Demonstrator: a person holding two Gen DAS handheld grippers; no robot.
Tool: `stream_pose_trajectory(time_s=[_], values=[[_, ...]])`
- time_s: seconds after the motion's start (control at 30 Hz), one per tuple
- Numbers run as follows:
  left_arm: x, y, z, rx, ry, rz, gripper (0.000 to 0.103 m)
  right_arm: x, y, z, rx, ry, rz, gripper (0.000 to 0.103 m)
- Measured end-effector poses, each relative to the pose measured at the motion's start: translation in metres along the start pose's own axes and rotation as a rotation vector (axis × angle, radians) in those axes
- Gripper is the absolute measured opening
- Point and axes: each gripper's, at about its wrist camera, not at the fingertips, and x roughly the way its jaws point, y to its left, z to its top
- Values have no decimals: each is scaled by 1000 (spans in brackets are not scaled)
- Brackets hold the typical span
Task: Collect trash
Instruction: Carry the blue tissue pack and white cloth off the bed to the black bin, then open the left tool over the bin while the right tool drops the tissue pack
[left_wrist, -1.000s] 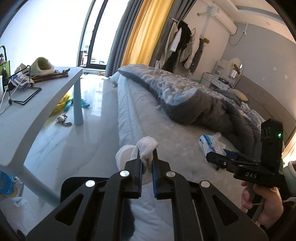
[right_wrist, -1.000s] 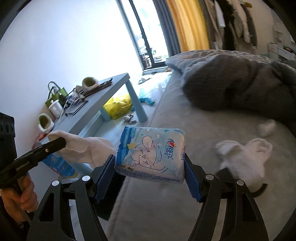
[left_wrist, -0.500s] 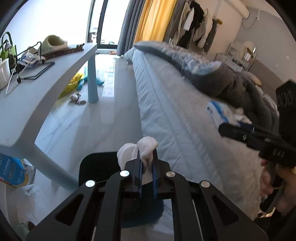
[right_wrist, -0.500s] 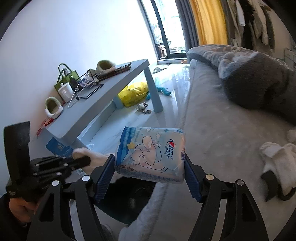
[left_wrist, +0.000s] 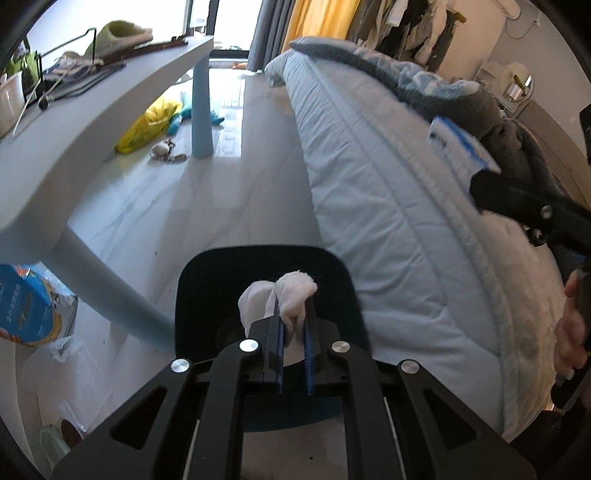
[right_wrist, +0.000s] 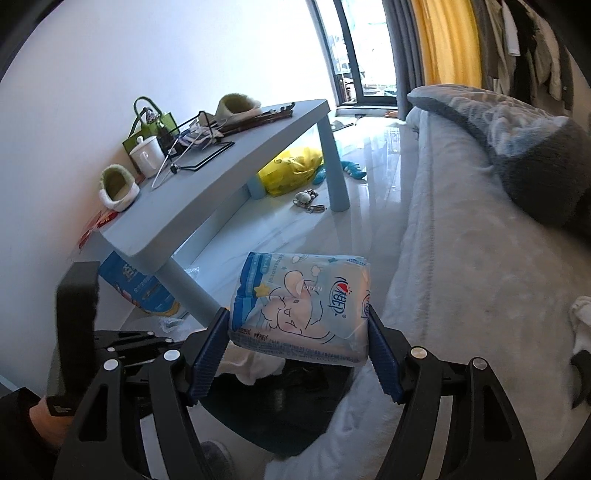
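Both claws swung off the bed (left_wrist: 369, 177), now over black bin (left_wrist: 207, 295) on the floor. Left claw (left_wrist: 293, 328) clamped on white tissue wad (left_wrist: 291, 295). Right claw (right_wrist: 297, 332) clamped on blue tissue pack (right_wrist: 301, 306), "OPEN" printed on it. Grey-blue tabletop (right_wrist: 221, 177) left, slippers on it.

Crumpled white tissue (left_wrist: 291, 295) over black bin (left_wrist: 207, 288)
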Motion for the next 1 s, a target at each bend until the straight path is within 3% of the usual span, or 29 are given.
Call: stream_pose_trajectory(time_s=[0.57, 0.7, 0.73, 0.77, 0.83, 1.0], values=[[49, 34, -36, -8, 182, 16, 10, 34, 28, -1, -29, 46, 15, 72], [55, 40, -43, -12, 210, 22, 15, 46, 31, -4, -32, 77, -2, 72], [55, 42, -45, -11, 211, 27, 25, 50, 31, -5, -30, 86, -6, 72], [55, 43, -45, -12, 209, 32, 44, 53, 32, -5, -27, 92, -9, 72], [51, 47, -45, -24, 189, 33, 58, 60, 31, -7, -20, 107, -14, 72], [35, 58, -41, -46, 144, 33, 69, 75, 32, -12, -12, 132, -23, 72]])
